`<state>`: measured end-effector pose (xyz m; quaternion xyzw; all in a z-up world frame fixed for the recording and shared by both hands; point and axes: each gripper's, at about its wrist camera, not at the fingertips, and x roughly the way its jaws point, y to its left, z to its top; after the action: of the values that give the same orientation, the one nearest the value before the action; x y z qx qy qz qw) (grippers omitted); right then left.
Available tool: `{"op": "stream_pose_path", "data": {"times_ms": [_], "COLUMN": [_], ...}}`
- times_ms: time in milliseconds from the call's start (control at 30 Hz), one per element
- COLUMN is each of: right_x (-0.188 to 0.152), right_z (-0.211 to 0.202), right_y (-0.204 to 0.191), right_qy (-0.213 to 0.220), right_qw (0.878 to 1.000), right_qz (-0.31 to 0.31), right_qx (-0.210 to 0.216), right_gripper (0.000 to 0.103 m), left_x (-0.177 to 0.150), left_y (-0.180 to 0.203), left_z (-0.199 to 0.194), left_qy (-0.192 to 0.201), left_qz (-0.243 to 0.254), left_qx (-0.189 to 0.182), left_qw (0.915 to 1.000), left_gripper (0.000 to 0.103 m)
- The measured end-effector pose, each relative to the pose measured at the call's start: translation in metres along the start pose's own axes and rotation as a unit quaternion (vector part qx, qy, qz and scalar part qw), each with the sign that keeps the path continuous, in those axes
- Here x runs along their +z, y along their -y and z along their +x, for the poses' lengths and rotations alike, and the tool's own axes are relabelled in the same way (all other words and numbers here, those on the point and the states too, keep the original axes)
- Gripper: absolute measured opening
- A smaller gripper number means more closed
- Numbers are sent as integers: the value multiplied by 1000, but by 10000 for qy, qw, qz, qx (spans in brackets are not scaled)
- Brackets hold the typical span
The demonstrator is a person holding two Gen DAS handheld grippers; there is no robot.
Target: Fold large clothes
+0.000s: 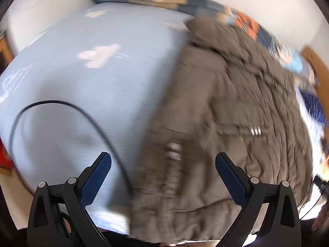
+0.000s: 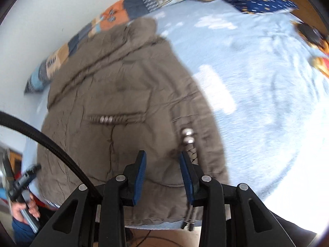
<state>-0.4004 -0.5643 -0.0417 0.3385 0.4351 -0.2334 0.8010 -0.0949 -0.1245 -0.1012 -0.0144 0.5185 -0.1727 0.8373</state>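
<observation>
A brown padded jacket [image 1: 236, 107] with a hood and metal snaps lies flat on a light blue bedsheet [image 1: 92, 92] printed with white clouds. My left gripper [image 1: 163, 158] is open wide above the jacket's near left edge, with nothing between its fingers. In the right wrist view the jacket [image 2: 123, 94] fills the middle. There my right gripper [image 2: 162, 156] hovers over its near hem, jaws partly apart, and no cloth is pinched between the blue pads. Two drawstring ends [image 2: 189, 222] hang off the hem over the bed edge.
A patchwork cushion [image 2: 131, 6] lies along the white wall behind the jacket. A navy pillow [image 2: 261, 0] rests by a wooden headboard. A black cable [image 1: 82, 111] loops over the sheet. A hand [image 2: 24, 207] holding the other gripper shows at lower left.
</observation>
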Motion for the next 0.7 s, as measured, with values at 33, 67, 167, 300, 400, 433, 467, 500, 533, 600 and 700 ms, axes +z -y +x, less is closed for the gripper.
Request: {"op": "stream_pose_path", "data": {"times_ms": [33, 67, 167, 300, 400, 433, 467, 500, 533, 600, 700], "right_x": [1, 1, 2, 5, 7, 6, 5, 5, 4, 1, -1], "right_z": [-4, -7, -6, -4, -3, -1, 0, -1, -1, -5, -9], "right_y": [8, 14, 21, 26, 28, 28, 29, 28, 28, 31, 39], "right_qy": [65, 130, 179, 176, 178, 152, 123, 113, 117, 139, 206], "right_qw": [9998, 9993, 9982, 9973, 9965, 9965, 9967, 9969, 9970, 9969, 9958], "right_qz": [193, 340, 495, 653, 784, 794, 775, 749, 726, 750, 875], "right_qx": [85, -7, -289, -292, -222, -213, -217, -226, -224, -197, -193], "right_gripper": [39, 40, 41, 41, 45, 45, 46, 46, 46, 46, 49], "left_x": [3, 6, 9, 6, 1, -1, -1, -2, -2, -3, -6], "left_y": [-13, -26, -44, -46, -37, -31, -27, -21, -17, -7, 6], "left_z": [-4, -8, -13, -16, -8, -2, 1, 6, 9, 15, 26], "left_qy": [36, 84, 62, 72, -80, -179, -230, -277, -278, -289, -360], "left_qz": [-276, -578, -983, -915, -731, -632, -571, -479, -408, -229, 34], "left_qx": [-4, -54, -242, -421, -509, -544, -572, -609, -632, -625, -447], "left_qw": [9996, 9983, 9948, 9949, 9960, 9964, 9965, 9966, 9968, 9974, 9983], "left_gripper": [101, 101, 101, 101, 101, 101, 101, 101, 101, 101, 101]}}
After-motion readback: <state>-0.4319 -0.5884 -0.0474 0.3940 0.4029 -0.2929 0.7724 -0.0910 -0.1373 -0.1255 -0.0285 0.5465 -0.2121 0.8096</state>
